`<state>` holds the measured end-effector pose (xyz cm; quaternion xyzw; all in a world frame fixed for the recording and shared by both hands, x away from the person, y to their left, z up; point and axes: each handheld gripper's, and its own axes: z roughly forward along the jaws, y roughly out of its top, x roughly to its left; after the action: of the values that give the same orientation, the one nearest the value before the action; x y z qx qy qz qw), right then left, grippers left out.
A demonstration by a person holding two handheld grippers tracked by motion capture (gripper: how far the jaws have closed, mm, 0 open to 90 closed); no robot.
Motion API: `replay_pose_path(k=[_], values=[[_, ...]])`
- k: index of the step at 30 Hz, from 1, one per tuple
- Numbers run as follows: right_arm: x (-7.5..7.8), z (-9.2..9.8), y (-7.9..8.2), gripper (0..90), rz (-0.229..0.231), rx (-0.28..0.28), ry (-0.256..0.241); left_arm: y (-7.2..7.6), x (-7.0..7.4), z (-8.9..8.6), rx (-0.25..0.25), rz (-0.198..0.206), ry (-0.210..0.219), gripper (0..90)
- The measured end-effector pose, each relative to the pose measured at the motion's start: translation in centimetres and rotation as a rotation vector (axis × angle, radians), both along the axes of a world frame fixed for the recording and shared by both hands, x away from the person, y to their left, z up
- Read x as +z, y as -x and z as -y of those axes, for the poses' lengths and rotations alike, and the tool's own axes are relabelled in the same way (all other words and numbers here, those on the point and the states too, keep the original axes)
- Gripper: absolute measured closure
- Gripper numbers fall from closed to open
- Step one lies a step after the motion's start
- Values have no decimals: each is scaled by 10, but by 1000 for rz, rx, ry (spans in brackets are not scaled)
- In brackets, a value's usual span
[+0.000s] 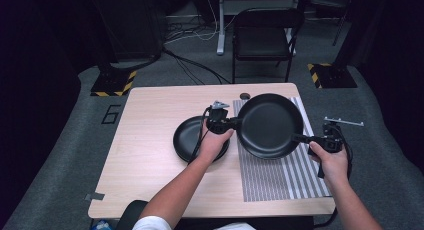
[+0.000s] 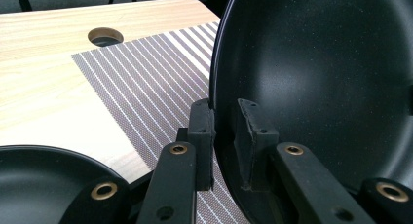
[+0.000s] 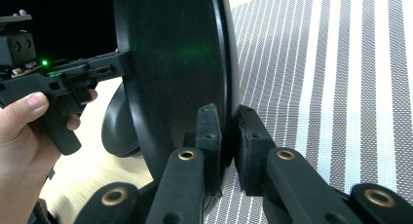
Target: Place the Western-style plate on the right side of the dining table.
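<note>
Two claws clamped on one black frying pan (image 1: 270,125), held between them above the striped placemat (image 1: 280,177) on the desk (image 1: 145,155). Left claw (image 1: 234,123) gripping the pan's left rim, jaws pinched on either side of the edge, one inside the bowl and one outside, as seen in the left gripper view (image 2: 224,136). Right claw (image 1: 300,138) gripping the opposite rim at the lower right, jaws likewise closed across the pan's edge in the right gripper view (image 3: 226,136). Pan (image 2: 321,87) tilted, its dark inner surface facing up and toward the person in the high view, its underside (image 3: 170,63) turned to the right gripper's camera. Second, smaller black pan (image 1: 189,137) resting flat on the bare wood just left of the placemat, partly under the left hand (image 1: 215,142). Round cable hole (image 1: 244,96) at the desk's far edge, near the placemat's corner. Folding chair (image 1: 264,37) beyond the desk.
</note>
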<state>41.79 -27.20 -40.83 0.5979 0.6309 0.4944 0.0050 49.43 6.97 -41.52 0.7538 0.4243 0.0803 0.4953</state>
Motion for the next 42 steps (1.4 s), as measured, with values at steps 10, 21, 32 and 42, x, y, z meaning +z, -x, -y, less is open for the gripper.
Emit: replay_pose_path(k=[10,21,32,42], values=[[-6,7,0,819,-16,-20,-18,-3,-4,7,-15,-1,-5,775],[-10,13,1,819,-13,-24,-9,-5,-11,14,-22,-13,-9,774],[-19,20,0,821,-29,-44,-14,-9,-20,21,-40,-37,-13,774],[-28,25,1,821,-41,-54,-22,-10,-28,26,-42,-51,-11,774]])
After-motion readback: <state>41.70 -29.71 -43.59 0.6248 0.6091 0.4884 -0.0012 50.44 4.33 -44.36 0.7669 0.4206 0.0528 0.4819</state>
